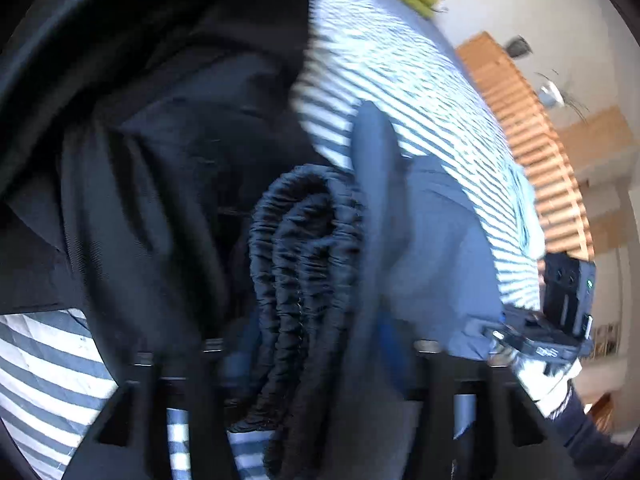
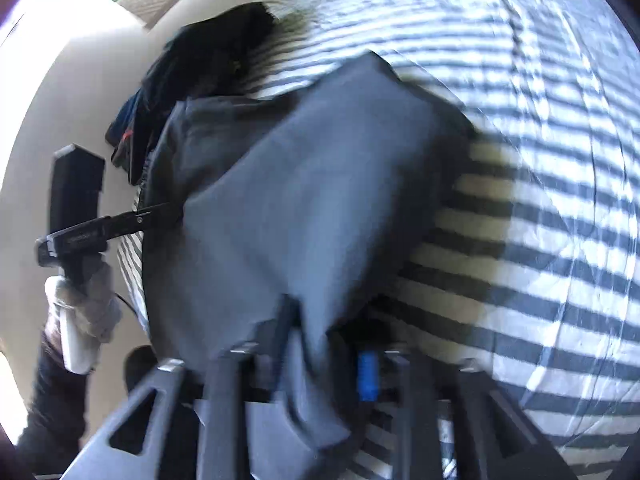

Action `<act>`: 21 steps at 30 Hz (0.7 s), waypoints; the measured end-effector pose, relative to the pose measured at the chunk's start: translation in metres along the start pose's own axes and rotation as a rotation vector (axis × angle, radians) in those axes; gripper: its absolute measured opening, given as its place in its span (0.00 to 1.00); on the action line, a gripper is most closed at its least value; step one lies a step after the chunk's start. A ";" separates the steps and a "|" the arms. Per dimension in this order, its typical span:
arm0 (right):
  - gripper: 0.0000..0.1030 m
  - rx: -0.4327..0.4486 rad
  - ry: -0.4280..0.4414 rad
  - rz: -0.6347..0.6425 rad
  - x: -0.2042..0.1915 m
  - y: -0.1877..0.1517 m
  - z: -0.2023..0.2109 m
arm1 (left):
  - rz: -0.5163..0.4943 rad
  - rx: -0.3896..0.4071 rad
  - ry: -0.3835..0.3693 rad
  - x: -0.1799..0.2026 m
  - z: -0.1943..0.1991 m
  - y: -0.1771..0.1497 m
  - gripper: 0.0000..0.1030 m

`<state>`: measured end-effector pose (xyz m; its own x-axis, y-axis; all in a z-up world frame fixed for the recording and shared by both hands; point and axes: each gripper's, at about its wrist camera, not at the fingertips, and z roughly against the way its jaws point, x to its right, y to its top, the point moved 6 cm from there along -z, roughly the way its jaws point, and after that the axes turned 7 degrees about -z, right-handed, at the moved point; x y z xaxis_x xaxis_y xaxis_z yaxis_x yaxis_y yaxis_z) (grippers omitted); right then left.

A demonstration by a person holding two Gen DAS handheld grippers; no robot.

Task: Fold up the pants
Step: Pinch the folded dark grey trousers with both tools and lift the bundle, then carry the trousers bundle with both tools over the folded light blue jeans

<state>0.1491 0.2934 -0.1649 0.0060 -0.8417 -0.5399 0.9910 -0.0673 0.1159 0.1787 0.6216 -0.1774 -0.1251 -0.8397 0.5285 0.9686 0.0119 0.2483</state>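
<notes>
Dark blue pants (image 1: 304, 260) lie on the striped bed sheet (image 1: 400, 80). Their gathered elastic waistband is bunched in thick folds between the fingers of my left gripper (image 1: 312, 344), which looks open around it. In the right wrist view the pants (image 2: 312, 184) form a folded blue-grey slab. One edge of it is pinched in my right gripper (image 2: 324, 340), which is shut on the cloth. The left gripper (image 2: 168, 210) reaches into the slab's left edge, held by a gloved hand (image 2: 84, 312). The right gripper (image 1: 500, 334) shows at the cloth's right edge.
A heap of black and dark clothes (image 2: 216, 52) lies on the sheet (image 2: 540, 200) beyond the pants, and black fabric (image 1: 160, 120) fills the left of the left wrist view. A wooden slatted frame (image 1: 528, 140) stands past the bed's far edge.
</notes>
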 end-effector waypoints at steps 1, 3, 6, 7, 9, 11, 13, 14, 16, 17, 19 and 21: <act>0.44 0.015 0.026 -0.037 0.006 0.003 0.004 | -0.006 0.013 -0.011 0.001 -0.002 0.002 0.63; 0.44 0.021 0.051 -0.087 0.014 0.008 0.005 | -0.055 0.032 0.004 0.010 -0.007 0.004 0.41; 0.25 0.033 0.074 -0.145 0.019 0.018 -0.004 | -0.093 0.052 0.047 0.028 -0.009 0.006 0.31; 0.09 0.026 0.065 -0.149 0.015 0.017 -0.008 | -0.104 0.068 0.057 0.036 -0.004 0.006 0.29; 0.06 0.054 -0.010 -0.077 0.001 0.010 -0.003 | -0.135 0.094 0.070 0.053 0.006 0.002 0.26; 0.06 0.106 -0.051 -0.005 -0.015 0.007 0.012 | -0.172 0.118 0.064 0.077 0.020 -0.002 0.26; 0.06 0.155 -0.072 0.051 -0.025 -0.001 0.035 | -0.208 0.130 0.056 0.098 0.028 -0.004 0.26; 0.06 0.178 -0.084 0.072 -0.028 -0.004 0.047 | -0.218 0.135 0.050 0.108 0.031 -0.004 0.26; 0.06 0.233 -0.126 0.106 -0.031 -0.011 0.075 | -0.260 0.140 0.035 0.134 0.032 -0.005 0.25; 0.06 0.258 -0.144 0.116 -0.030 -0.014 0.088 | -0.278 0.141 0.028 0.146 0.034 -0.003 0.25; 0.06 0.303 -0.163 0.122 -0.026 -0.019 0.118 | -0.313 0.137 0.004 0.175 0.028 -0.002 0.25; 0.06 0.338 -0.187 0.122 -0.017 -0.020 0.144 | -0.334 0.136 -0.023 0.201 0.020 -0.001 0.25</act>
<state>0.1097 0.2317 -0.0382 0.0652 -0.9351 -0.3483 0.8847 -0.1073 0.4537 0.1481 0.4630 -0.0554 -0.4364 -0.7970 0.4176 0.8361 -0.1877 0.5155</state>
